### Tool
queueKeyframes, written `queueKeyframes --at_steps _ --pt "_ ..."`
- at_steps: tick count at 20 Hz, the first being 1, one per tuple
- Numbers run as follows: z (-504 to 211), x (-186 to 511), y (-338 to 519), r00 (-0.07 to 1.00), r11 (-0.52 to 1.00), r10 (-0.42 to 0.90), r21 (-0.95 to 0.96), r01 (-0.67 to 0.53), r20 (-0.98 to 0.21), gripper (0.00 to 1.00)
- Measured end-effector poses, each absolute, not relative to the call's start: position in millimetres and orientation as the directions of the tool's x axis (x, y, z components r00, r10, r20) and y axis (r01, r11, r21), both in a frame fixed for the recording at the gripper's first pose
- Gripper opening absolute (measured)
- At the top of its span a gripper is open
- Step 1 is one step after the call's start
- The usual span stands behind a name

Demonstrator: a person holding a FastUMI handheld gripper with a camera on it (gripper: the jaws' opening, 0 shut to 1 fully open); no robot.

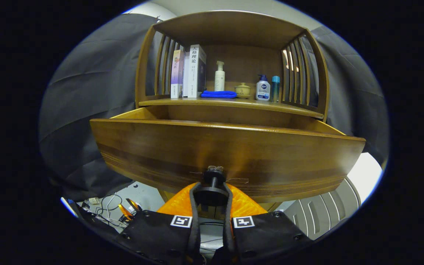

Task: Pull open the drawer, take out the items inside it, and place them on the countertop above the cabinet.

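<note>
The wooden drawer (226, 151) stands pulled out of the cabinet toward me, its broad front panel facing the camera. A black round knob (212, 189) juts from the middle of that front. My gripper (212, 193) is shut on this knob, its orange-and-black fingers (193, 200) pressing it from both sides. The inside of the drawer is hidden behind the high front panel. Above the drawer lies the cabinet's countertop (293, 107), a shelf framed by slatted wooden sides.
On the countertop stand two books (189, 71), a white pump bottle (219, 76), a folded blue cloth (218, 94), a small lidded pot (242, 89), a white-and-blue bottle (262, 88) and a slim teal bottle (275, 87). Cables (105, 209) lie on the floor lower left.
</note>
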State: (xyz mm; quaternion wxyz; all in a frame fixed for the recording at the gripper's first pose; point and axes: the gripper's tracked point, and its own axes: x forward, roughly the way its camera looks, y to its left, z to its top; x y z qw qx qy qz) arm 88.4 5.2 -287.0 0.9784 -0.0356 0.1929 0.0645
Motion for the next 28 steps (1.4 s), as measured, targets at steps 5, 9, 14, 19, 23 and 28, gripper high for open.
queueKeyframes --at_steps 5,9,14,19,23,28 --pt "-288.7 77.8 5.6 0.916 0.988 0.115 -0.047 -0.144 -0.384 0.26" --pt "-288.4 72.1 6.0 0.901 0.989 0.127 -0.021 -0.149 -0.415 0.36" --pt "-264.3 56.2 -2.0 0.919 0.986 0.116 -0.071 -0.154 -0.378 0.89" --pt "-205.9 40.6 -11.5 0.942 0.989 0.127 -0.028 -0.142 -0.309 0.98" --pt "-165.0 51.7 -20.2 0.935 0.989 0.130 -0.024 -0.146 -0.331 0.98" --pt "-148.7 99.2 -22.2 0.898 0.989 0.122 -0.029 -0.148 -0.423 0.98"
